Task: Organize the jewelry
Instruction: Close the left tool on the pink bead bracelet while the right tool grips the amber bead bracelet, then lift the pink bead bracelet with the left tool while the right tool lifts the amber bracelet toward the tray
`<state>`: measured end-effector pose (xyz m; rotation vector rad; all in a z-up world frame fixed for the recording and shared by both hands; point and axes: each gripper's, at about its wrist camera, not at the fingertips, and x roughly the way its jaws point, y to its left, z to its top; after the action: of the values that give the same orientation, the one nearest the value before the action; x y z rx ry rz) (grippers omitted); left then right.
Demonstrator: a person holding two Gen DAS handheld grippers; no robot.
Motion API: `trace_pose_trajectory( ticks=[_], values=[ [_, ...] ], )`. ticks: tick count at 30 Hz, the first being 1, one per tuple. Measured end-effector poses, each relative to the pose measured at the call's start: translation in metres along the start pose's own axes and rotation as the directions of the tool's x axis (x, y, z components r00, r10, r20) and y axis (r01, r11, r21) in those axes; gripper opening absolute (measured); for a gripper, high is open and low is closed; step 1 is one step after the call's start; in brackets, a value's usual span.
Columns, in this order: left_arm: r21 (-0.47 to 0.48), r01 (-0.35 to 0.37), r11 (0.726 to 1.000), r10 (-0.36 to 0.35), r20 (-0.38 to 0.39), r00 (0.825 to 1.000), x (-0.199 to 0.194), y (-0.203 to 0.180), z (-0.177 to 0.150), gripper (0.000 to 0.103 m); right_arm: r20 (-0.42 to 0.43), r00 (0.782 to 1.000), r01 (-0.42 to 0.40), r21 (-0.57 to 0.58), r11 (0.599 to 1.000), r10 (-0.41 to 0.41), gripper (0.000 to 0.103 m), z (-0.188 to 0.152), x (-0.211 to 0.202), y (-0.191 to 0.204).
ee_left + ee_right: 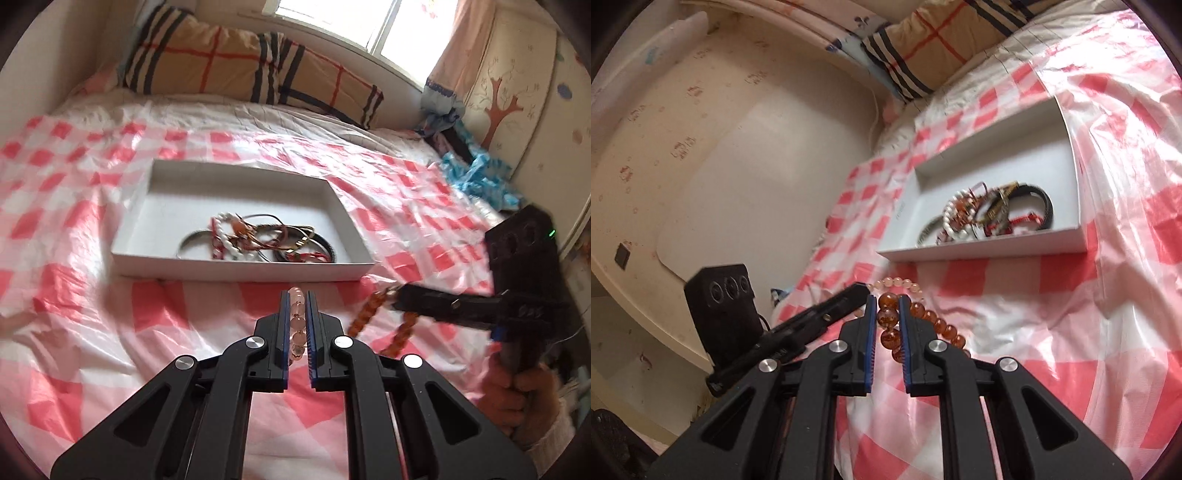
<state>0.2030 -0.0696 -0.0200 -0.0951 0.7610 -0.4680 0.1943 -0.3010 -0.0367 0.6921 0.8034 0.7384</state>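
Our left tongs point(297, 295) were pinching a pink bracelet point(297, 325), its pale beads lined up in the narrow gap between the blue pads, so the strand lay along the fingers instead of dangling. Our right tongs point(887, 299) were pressed on an amber bracelet point(888, 319) in the same way, with the rest of that strand looping out to the right over the bed point(1015, 332). In the right wrist view the free arc of the pink bracelet showed just past the amber beads, so the two pieces were close together, perhaps touching; we could not tell whether they were tangled.

Both tongs sat low over the checked plastic sheet point(92, 295), just in front of the box point(240, 271). We judged that each strand was held at one spot so it could be carried separately and kept from knotting.

The white box lay on the sheet ahead of both tongs, its near wall facing us. Inside it a heap point(255, 236) of bangles, cords and a white beaded piece was bunched toward the near side, leaving the far floor bare. Beyond it lay a plaid pillow point(229, 62).
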Motion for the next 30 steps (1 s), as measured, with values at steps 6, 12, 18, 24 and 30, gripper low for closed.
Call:
trace_pose_trajectory(
  ticks=[6, 12, 18, 24, 30],
  values=[
    [0.136, -0.191, 0.972, 0.187, 0.040, 0.982, 0.003, -0.017, -0.002, 0.007, 0.034, 0.999, 0.007, -0.054, 0.998, -0.005, 0.013, 0.005, -0.005, 0.011],
    [0.157, -0.232, 0.960, 0.223, 0.068, 0.972, -0.002, -0.014, 0.001, 0.007, 0.032, 0.999, 0.010, -0.060, 0.998, -0.009, 0.013, 0.006, -0.004, 0.011],
    [0.151, -0.243, 0.958, 0.234, 0.076, 0.969, -0.003, -0.013, 0.000, 0.007, 0.035, 0.999, 0.008, -0.060, 0.998, -0.006, 0.013, 0.006, -0.005, 0.010],
    [0.149, -0.243, 0.959, 0.233, 0.079, 0.969, -0.004, -0.013, 0.000, 0.007, 0.046, 0.999, 0.003, -0.059, 0.998, 0.000, 0.013, 0.007, -0.007, 0.009],
    [0.101, -0.200, 0.975, 0.191, 0.092, 0.977, -0.011, -0.006, 0.005, 0.007, 0.058, 0.998, -0.002, -0.065, 0.998, 0.006, 0.013, 0.008, -0.009, 0.009]
  ],
)
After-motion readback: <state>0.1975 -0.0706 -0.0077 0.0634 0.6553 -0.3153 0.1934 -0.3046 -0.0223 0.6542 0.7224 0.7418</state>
